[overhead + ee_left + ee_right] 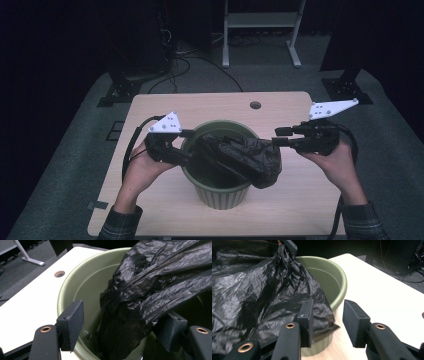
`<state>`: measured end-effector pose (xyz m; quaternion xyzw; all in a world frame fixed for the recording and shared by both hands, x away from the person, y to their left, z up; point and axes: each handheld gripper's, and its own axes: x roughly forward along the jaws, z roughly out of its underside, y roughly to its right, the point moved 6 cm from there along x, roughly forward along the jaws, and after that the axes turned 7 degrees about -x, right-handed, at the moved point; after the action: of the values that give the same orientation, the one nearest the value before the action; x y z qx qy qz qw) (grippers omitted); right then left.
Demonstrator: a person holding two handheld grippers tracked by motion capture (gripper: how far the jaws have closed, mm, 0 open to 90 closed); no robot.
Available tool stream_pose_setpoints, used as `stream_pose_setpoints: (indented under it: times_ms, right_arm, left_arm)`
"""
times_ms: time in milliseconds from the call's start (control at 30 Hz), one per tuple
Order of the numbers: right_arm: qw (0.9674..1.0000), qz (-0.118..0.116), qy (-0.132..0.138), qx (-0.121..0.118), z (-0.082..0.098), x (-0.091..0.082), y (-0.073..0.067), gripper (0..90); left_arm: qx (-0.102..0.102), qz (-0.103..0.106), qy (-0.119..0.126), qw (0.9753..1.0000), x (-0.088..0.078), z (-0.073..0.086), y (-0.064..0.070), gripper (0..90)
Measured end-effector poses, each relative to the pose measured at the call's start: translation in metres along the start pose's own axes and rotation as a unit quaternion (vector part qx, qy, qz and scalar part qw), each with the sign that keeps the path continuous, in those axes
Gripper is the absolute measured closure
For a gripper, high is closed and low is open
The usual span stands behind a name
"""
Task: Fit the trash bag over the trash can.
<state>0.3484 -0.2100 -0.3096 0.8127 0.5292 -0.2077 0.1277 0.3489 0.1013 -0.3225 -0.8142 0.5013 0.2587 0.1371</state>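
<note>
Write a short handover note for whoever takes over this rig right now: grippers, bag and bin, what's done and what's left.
Left gripper: jaws open, straddling the black plastic bin bag at the near rim; pads not pressing.
Right gripper: open, empty, beside the bag's edge.
Round green ribbed plastic bin stands upright mid-table on the light wooden table.
Done: the bag lies partly inside the bin, bunched, draped over its right rim.
Left: probably spread the bag's mouth and fold it round the rim.
</note>
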Motion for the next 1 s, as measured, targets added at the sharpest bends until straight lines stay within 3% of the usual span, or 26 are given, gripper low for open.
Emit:
stream_pose_setpoints:
  times_ms: [300, 533, 667, 933, 1000]
  right_arm:
    - [1.0000, 0.003, 0.006, 0.005, 0.016, -0.018, -0.008, 57.5]
    - [0.9999, 0.001, 0.004, 0.017, 0.032, -0.018, -0.009, 54.7]
    - [0.9994, -0.011, 0.005, 0.031, 0.040, -0.011, -0.009, 51.6]
    - [0.9995, -0.022, 0.013, 0.020, 0.031, 0.000, -0.011, 70.7]
    - [0.9995, -0.027, 0.010, 0.014, 0.025, 0.006, -0.013, 81.0]
  left_arm:
    - [-0.029, -0.007, -0.002, 0.9996, 0.017, -0.002, -0.017, 32.4]
    - [-0.032, -0.007, -0.005, 0.9994, 0.022, -0.002, -0.019, 33.2]
    - [-0.031, -0.006, -0.006, 0.9995, 0.023, -0.002, -0.017, 33.2]
    - [-0.020, 0.002, -0.010, 0.9998, 0.026, -0.003, -0.010, 33.2]
    - [-0.015, 0.005, -0.010, 0.9998, 0.027, -0.004, -0.008, 33.2]
